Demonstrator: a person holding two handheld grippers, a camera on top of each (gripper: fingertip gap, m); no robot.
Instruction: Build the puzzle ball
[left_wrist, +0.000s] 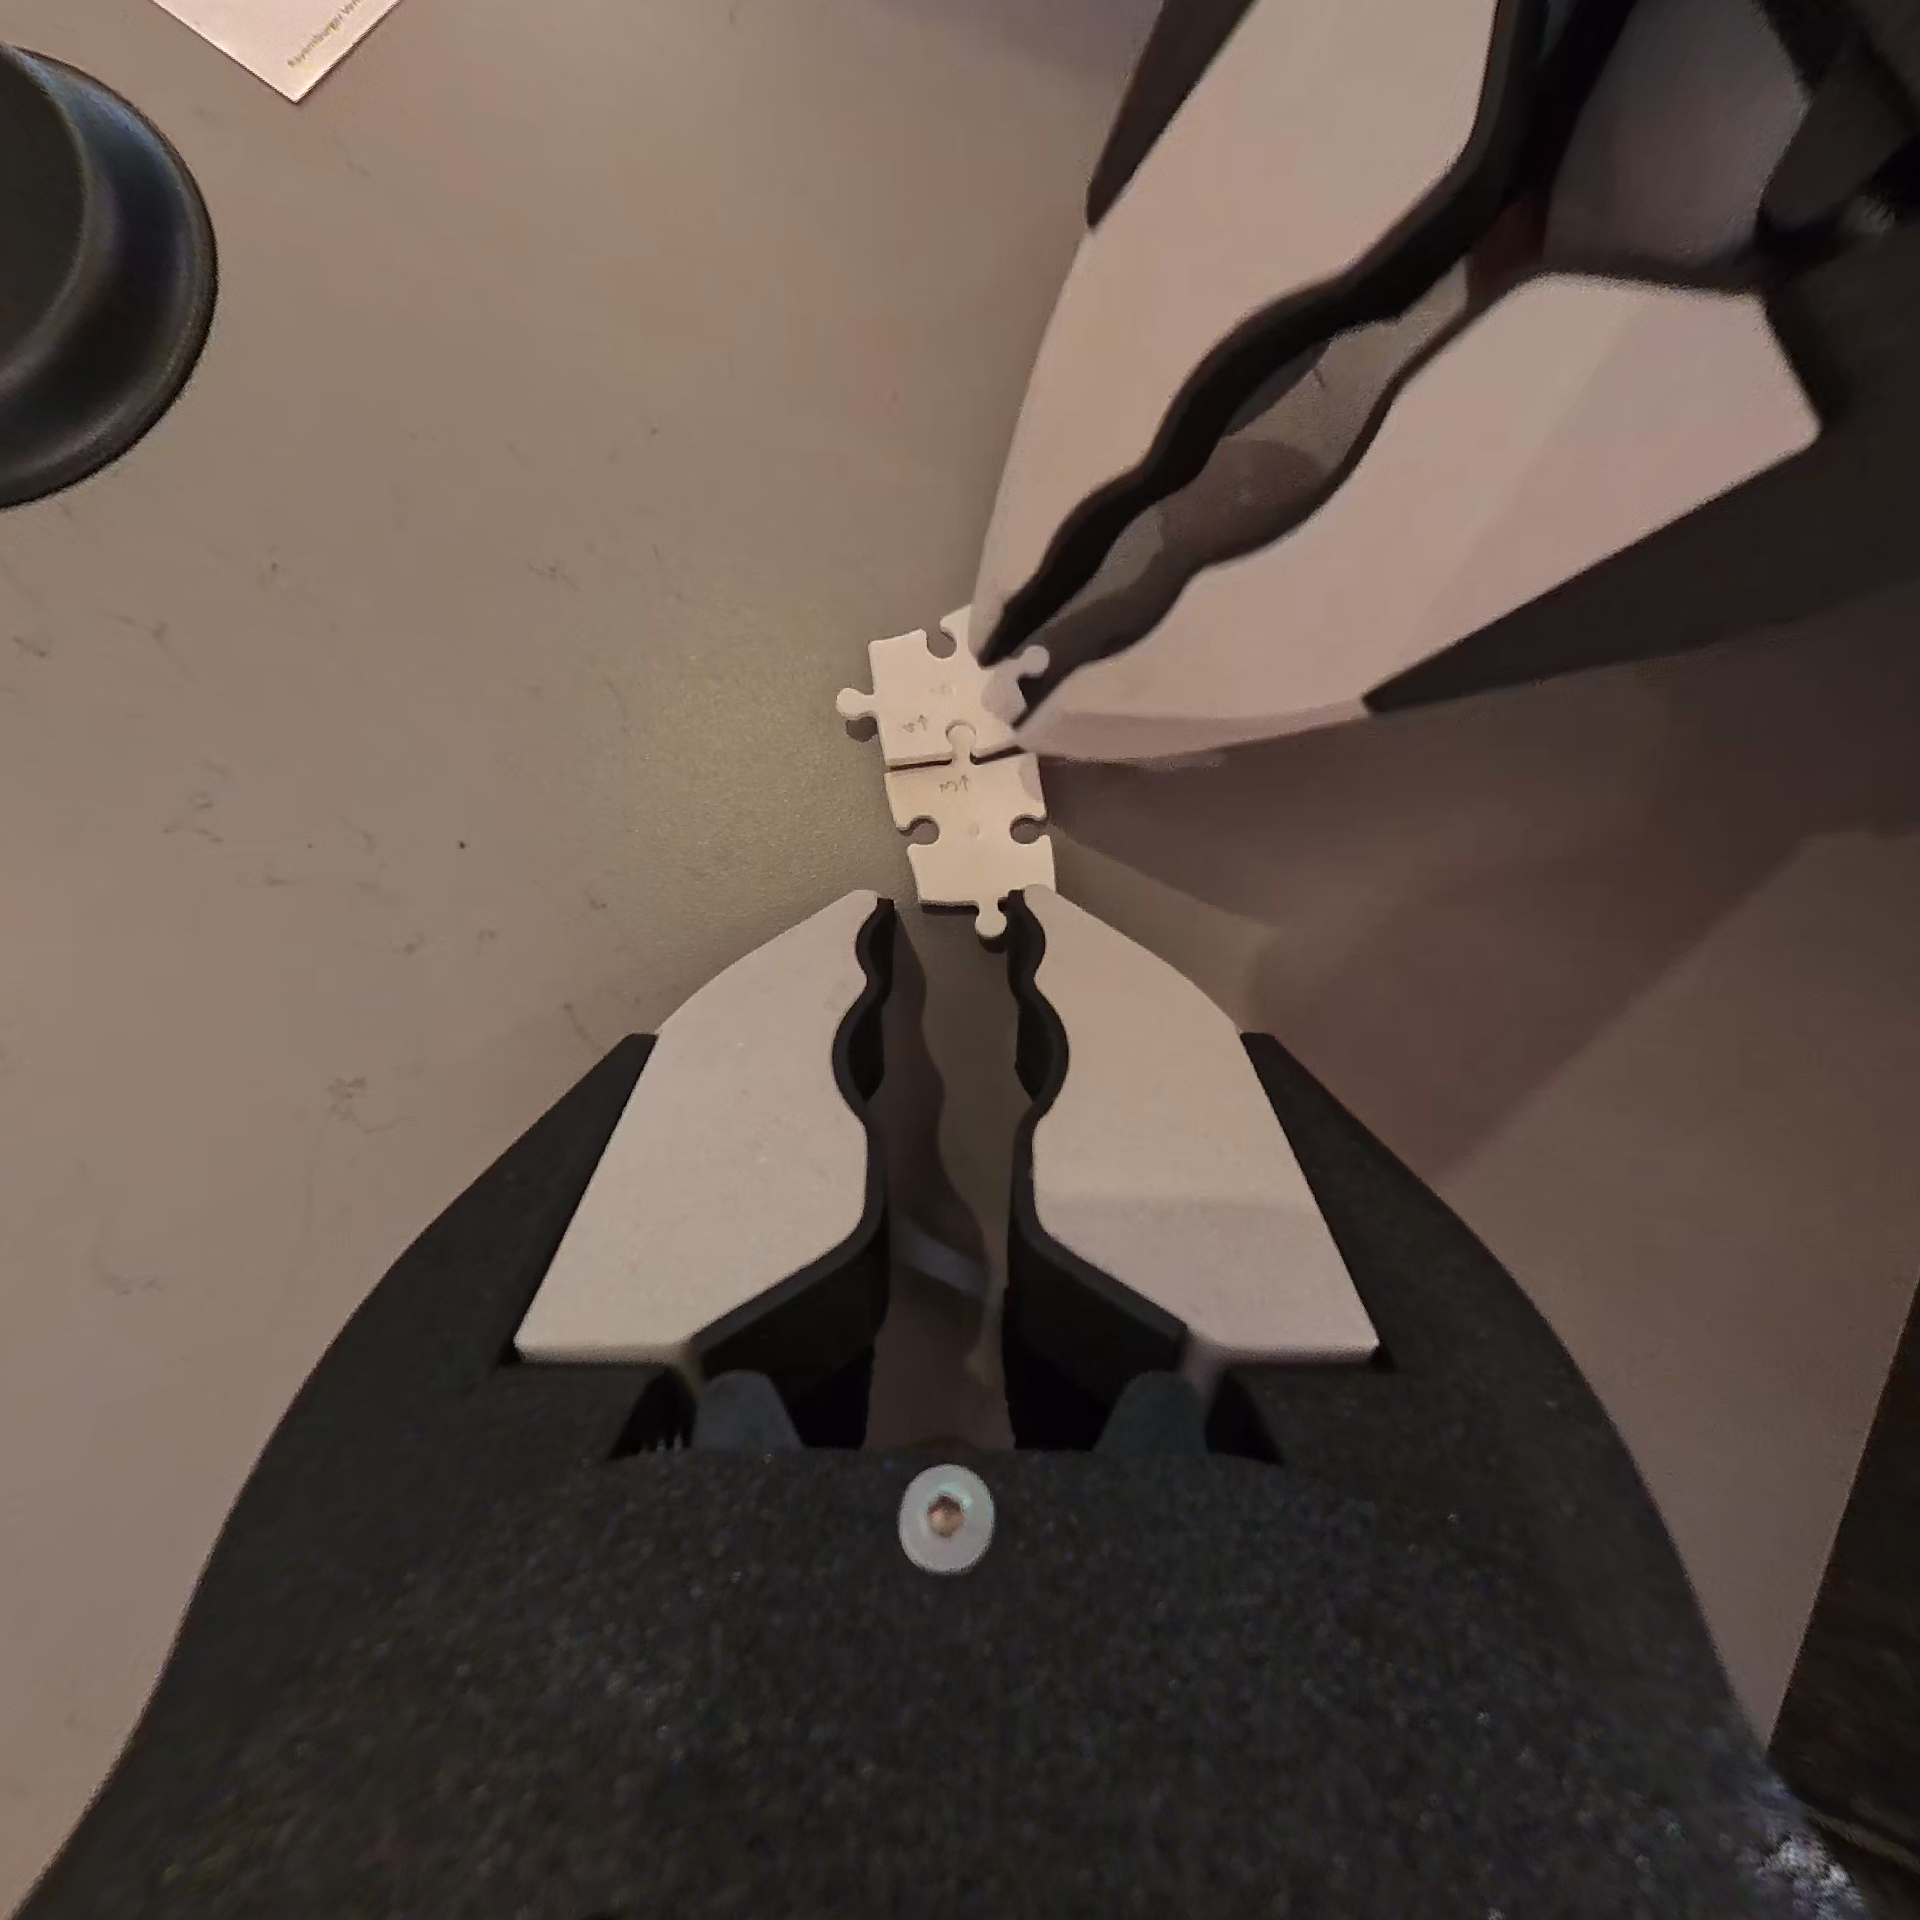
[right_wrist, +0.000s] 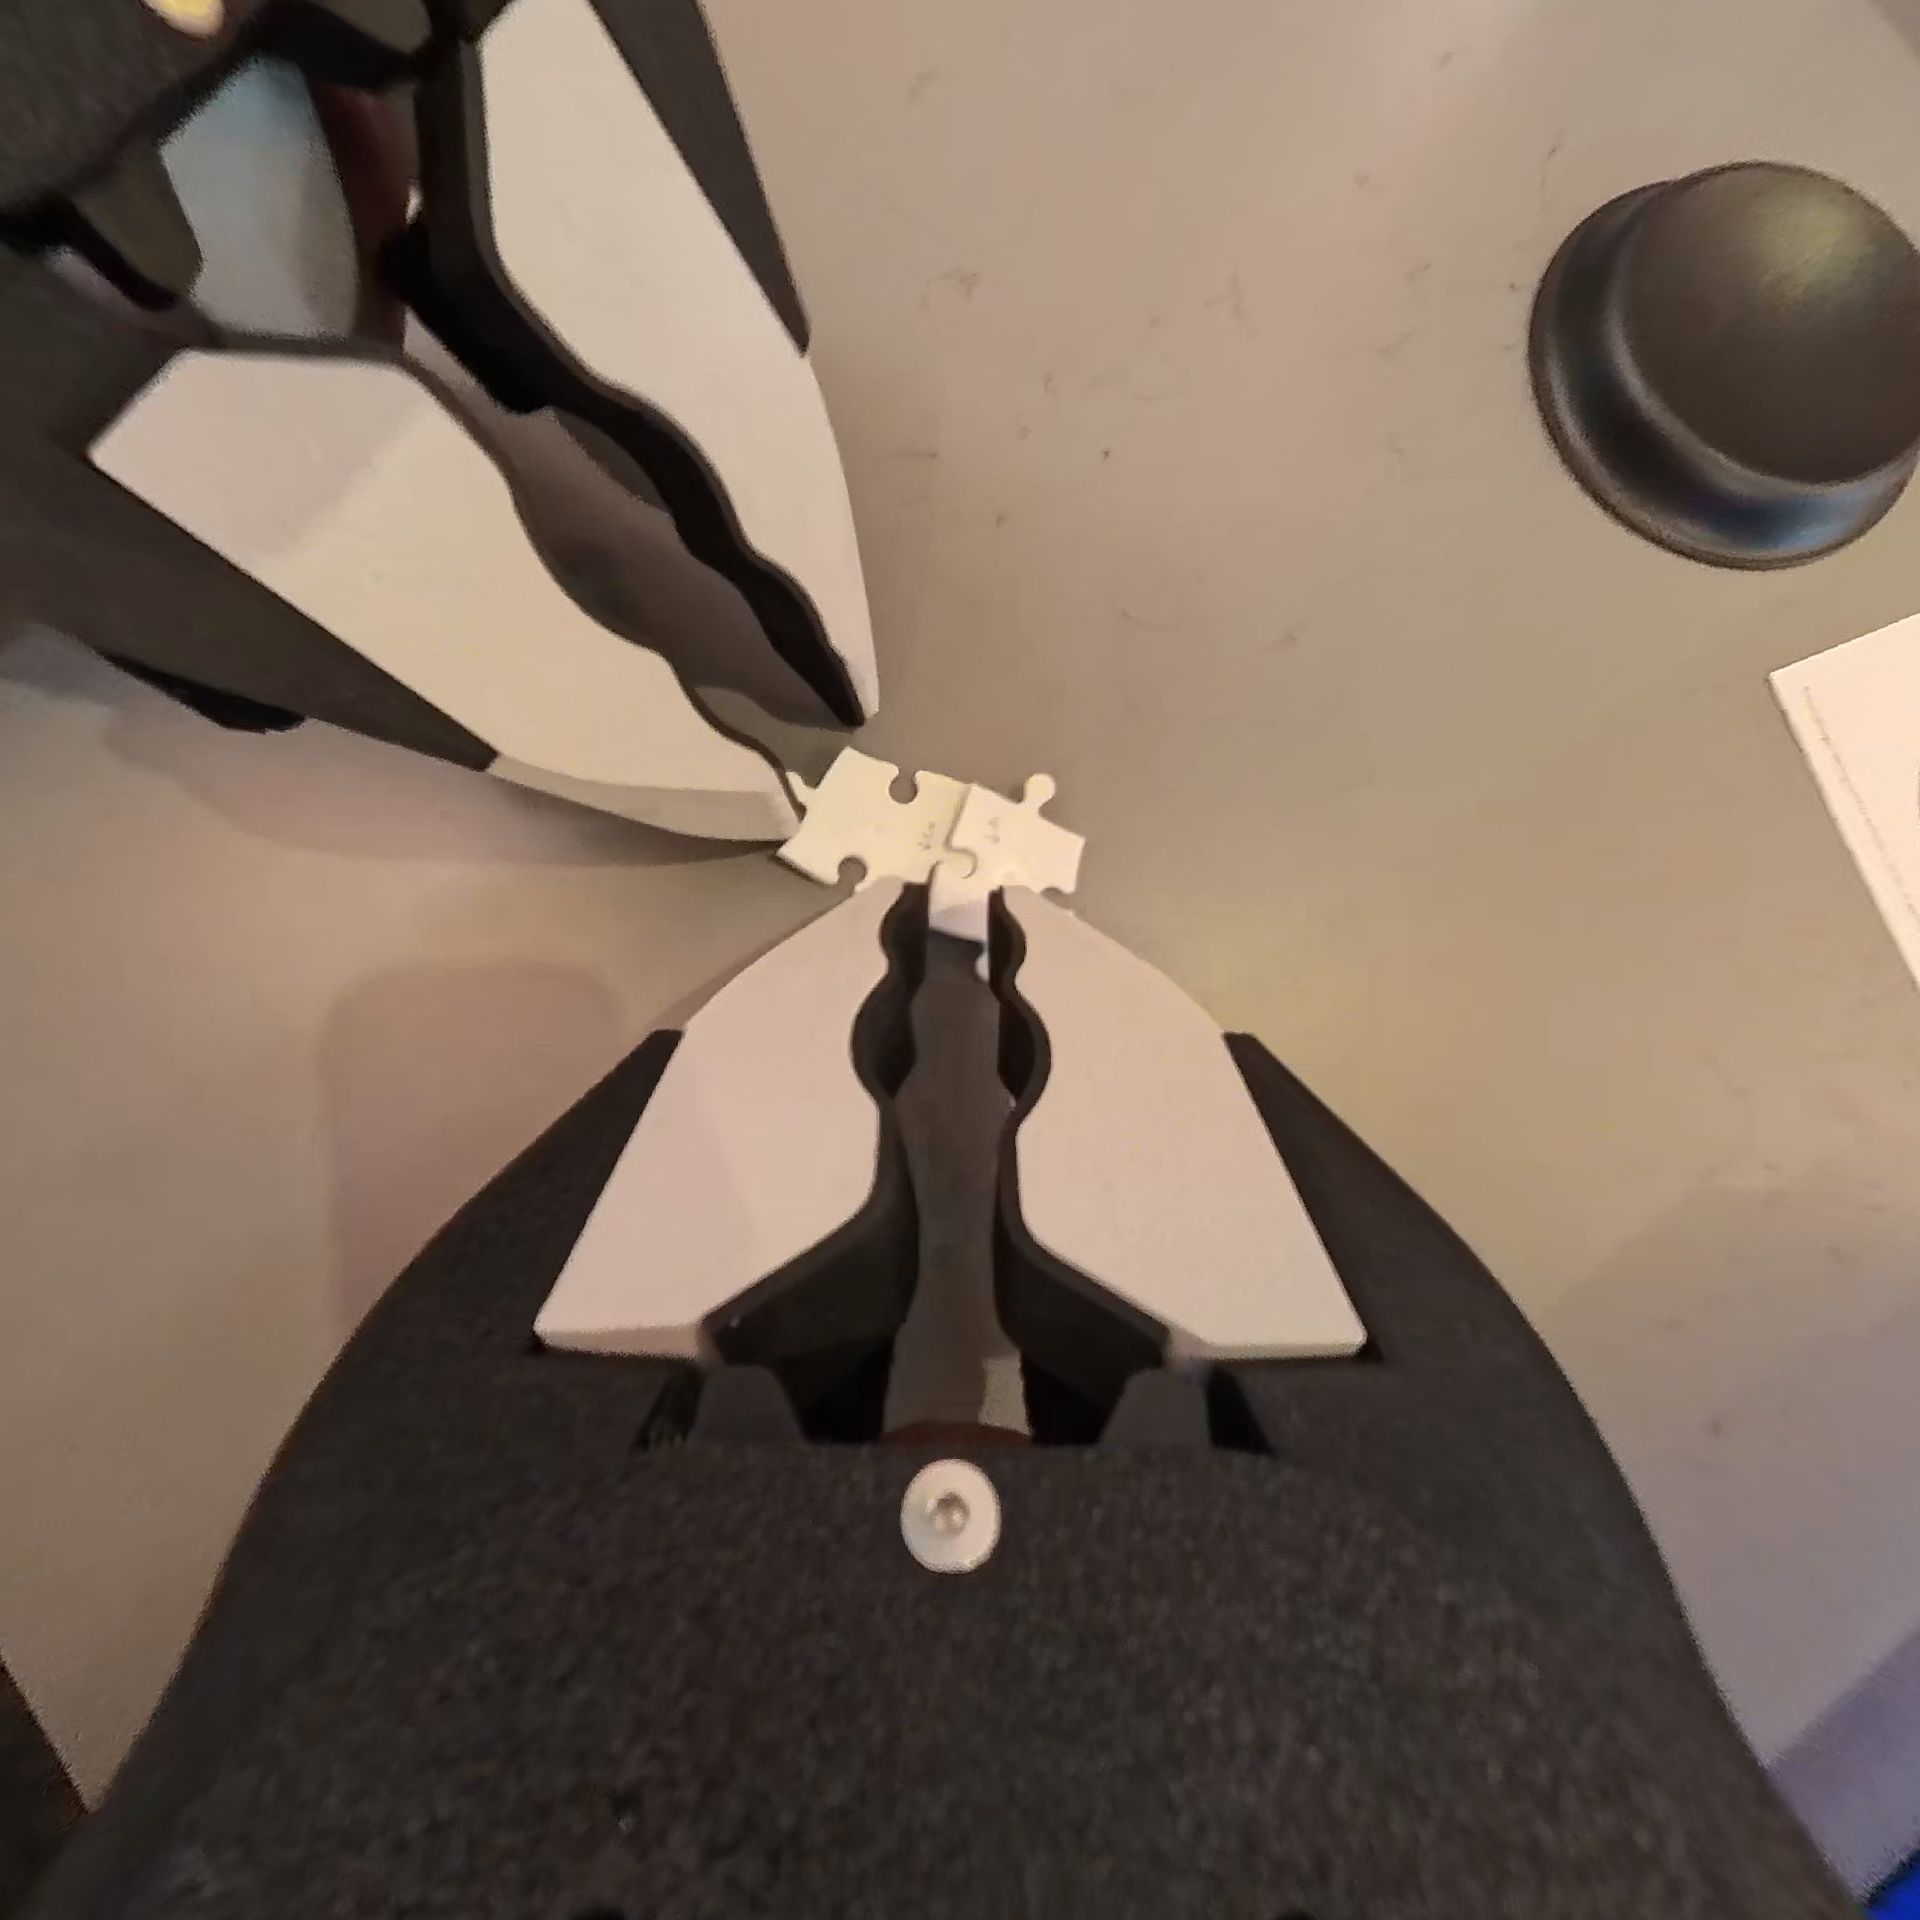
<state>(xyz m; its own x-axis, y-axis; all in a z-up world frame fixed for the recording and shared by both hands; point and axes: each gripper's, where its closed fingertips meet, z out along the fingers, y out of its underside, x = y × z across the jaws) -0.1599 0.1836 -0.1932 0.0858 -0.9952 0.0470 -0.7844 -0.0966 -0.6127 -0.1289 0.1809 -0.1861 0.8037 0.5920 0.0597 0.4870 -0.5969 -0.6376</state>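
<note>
Left tongs pinch near piece; right tongs pinch far piece. 2 pieces meet between tips, above counter. Press tab fully home, keep both level.

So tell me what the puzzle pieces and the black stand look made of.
Puzzle pieces: likely thin rigid plastic or coated card, matte off-white; clean-cut knobs, edges hold flat between the grippers. Black stand: probably moulded plastic or brushed metal, satin; soft streaked highlight on its dome.
</note>
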